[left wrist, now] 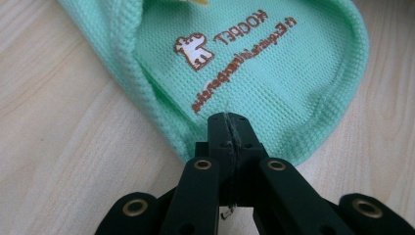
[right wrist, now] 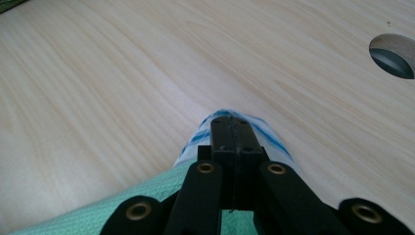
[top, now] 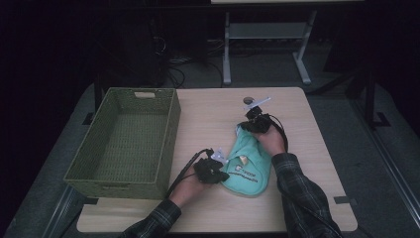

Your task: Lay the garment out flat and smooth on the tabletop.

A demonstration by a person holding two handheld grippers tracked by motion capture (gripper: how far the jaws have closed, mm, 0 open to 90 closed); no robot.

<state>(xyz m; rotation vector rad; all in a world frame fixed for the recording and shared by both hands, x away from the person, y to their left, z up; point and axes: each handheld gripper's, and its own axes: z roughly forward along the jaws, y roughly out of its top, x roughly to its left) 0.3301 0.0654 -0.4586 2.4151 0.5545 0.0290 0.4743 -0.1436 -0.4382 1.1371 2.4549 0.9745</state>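
Observation:
A mint-green knitted cloth (top: 247, 166) with a brown printed logo lies folded on the wooden table, right of the middle. My left gripper (top: 217, 171) sits at the cloth's near left edge. In the left gripper view its jaws (left wrist: 229, 120) are pressed together on the hem of the cloth (left wrist: 274, 63). My right gripper (top: 251, 125) is at the cloth's far end. In the right gripper view its jaws (right wrist: 230, 122) are closed on a white-and-blue striped tip (right wrist: 276, 142) that sticks out of the green cloth (right wrist: 122, 208).
A green woven basket (top: 171, 134) stands on the left half of the table with nothing in it. A round cable hole (top: 248, 100) lies near the far edge of the table, just beyond my right gripper. Bare wood surrounds the cloth.

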